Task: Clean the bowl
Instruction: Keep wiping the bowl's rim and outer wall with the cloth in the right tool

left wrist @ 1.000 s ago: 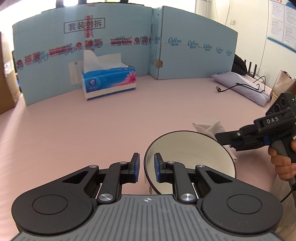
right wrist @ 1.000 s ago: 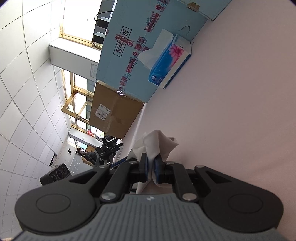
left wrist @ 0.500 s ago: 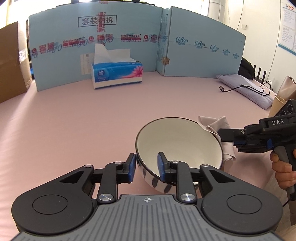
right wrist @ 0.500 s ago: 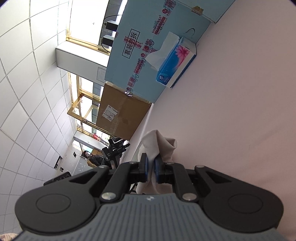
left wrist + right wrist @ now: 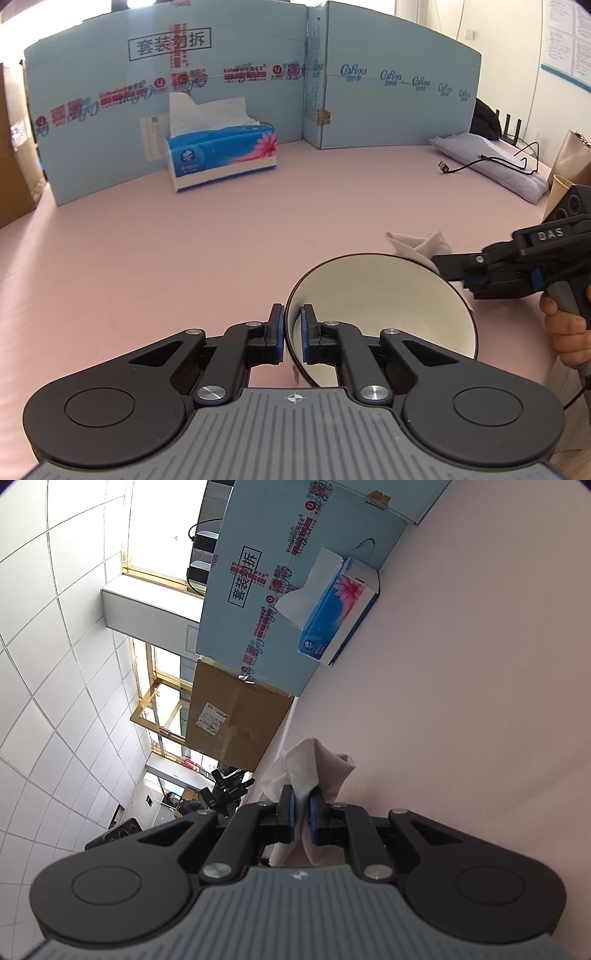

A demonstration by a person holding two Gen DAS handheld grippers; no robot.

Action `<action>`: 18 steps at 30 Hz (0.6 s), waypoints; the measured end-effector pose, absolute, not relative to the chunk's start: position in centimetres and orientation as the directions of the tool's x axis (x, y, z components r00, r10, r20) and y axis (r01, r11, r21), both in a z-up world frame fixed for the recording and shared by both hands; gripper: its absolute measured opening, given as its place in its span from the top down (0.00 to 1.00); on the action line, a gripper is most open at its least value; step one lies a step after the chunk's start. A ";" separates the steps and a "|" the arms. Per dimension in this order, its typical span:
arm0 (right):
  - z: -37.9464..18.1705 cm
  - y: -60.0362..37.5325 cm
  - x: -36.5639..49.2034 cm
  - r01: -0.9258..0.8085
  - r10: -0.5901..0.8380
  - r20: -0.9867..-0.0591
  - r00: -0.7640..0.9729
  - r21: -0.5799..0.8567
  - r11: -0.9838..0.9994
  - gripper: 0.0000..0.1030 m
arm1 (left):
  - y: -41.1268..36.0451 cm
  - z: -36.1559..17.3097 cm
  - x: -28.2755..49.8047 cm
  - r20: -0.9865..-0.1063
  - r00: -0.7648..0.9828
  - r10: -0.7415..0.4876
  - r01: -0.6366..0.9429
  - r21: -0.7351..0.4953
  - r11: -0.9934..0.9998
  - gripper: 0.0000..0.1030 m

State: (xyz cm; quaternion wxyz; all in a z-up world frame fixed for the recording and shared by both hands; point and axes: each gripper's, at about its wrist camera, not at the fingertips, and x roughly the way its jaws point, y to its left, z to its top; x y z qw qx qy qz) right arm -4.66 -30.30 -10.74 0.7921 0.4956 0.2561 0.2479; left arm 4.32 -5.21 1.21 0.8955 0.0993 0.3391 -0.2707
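My left gripper (image 5: 293, 319) is shut on the rim of a bowl (image 5: 384, 314) with a white inside and a dark rim. It holds the bowl off the pink table, tilted on its side with the opening toward the right. My right gripper (image 5: 302, 806) is shut on a crumpled white cloth (image 5: 314, 766). In the left wrist view the right gripper (image 5: 448, 271) comes in from the right, its tips at the bowl's upper right rim, and the cloth (image 5: 419, 243) sticks out behind that rim.
A blue tissue box (image 5: 221, 155) stands at the back of the pink table (image 5: 184, 258), before a light blue cardboard screen (image 5: 388, 88). A folded grey cloth with a black cable (image 5: 491, 166) lies at the far right. A brown cardboard box (image 5: 236, 720) stands left.
The left gripper has tipped the bowl from a flatter, opening-up pose half a second ago back onto its side. The right gripper with the cloth stays at the bowl's right rim.
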 end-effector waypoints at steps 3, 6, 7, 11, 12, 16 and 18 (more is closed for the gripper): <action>-10.9 -30.4 -4.2 -0.136 0.650 -0.163 0.742 0.913 0.384 0.88 | -5.2 1.1 4.6 -0.661 0.620 -0.423 0.557 -0.009 0.830 0.87; -10.9 -30.4 -3.5 -0.136 0.659 -0.165 0.734 0.915 0.380 0.88 | -5.2 1.0 4.7 -0.660 0.615 -0.431 0.563 -0.014 0.826 0.86; -10.9 -30.4 -3.3 -0.136 0.661 -0.165 0.732 0.916 0.379 0.88 | -5.1 1.0 4.8 -0.660 0.613 -0.434 0.566 -0.017 0.824 0.86; -11.0 -30.3 -2.2 -0.129 0.679 -0.177 0.712 0.918 0.374 0.88 | -5.1 0.9 5.0 -0.662 0.604 -0.443 0.575 -0.023 0.818 0.85; -11.0 -30.3 -1.9 -0.127 0.684 -0.179 0.707 0.920 0.372 0.88 | -5.1 0.9 5.1 -0.663 0.603 -0.445 0.576 -0.025 0.817 0.85; -11.0 -29.8 -0.5 -0.125 0.710 -0.200 0.675 0.917 0.378 0.88 | -5.2 0.8 5.3 -0.664 0.596 -0.451 0.583 -0.028 0.812 0.84; -11.0 -29.6 0.3 -0.126 0.726 -0.208 0.655 0.918 0.377 0.88 | -5.3 0.6 5.4 -0.666 0.592 -0.455 0.587 -0.031 0.809 0.83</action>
